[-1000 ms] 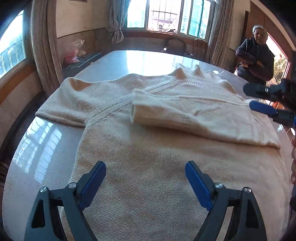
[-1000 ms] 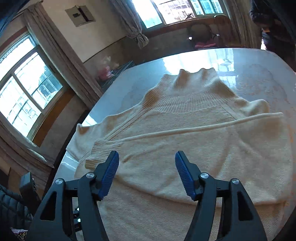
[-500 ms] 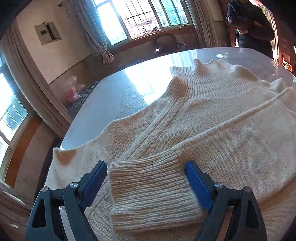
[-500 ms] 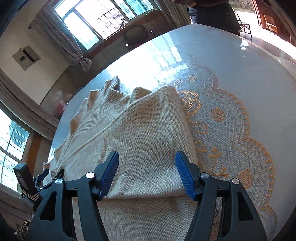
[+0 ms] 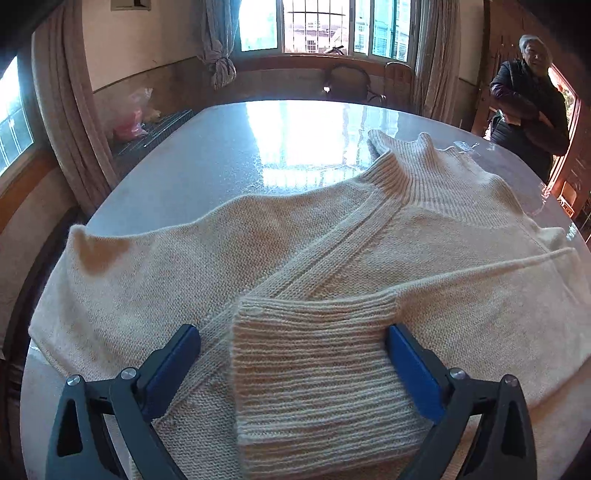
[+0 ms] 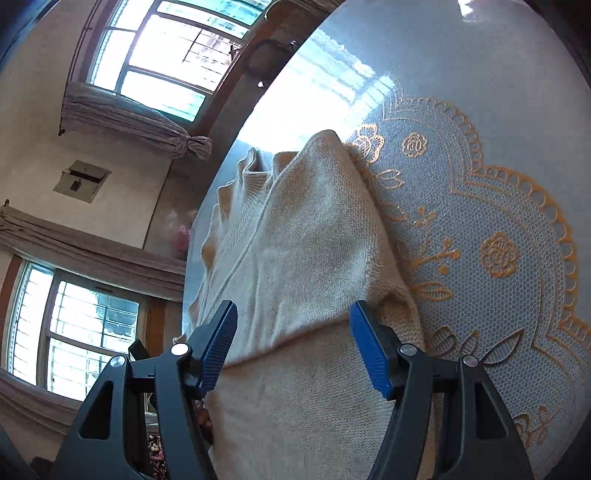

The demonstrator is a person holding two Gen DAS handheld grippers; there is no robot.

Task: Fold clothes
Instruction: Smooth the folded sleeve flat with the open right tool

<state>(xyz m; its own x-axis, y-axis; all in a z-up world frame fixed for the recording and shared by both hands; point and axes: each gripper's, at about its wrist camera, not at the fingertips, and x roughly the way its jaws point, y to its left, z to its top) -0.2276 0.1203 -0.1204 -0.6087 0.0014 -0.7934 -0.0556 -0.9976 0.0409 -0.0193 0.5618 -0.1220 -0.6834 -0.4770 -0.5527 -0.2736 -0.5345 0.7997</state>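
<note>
Sweater point(image 5: 332, 240) soft, floppy | left gripper point(image 5: 295, 369) opening around cuff point(image 5: 314, 369), you hold nothing | right gripper point(image 6: 293, 347) open, empty, over fold | pinch cuff.

**Lighting and picture quality: backlit, glare on tabletop**

Daylight enters through the windows point(image 5: 317, 26), blown out white. Strong glare on the glossy table point(image 5: 303, 140). Interior walls dim. Heavy fisheye curvature and dark vignetting at corners. Focus sharp, no motion blur.
</note>
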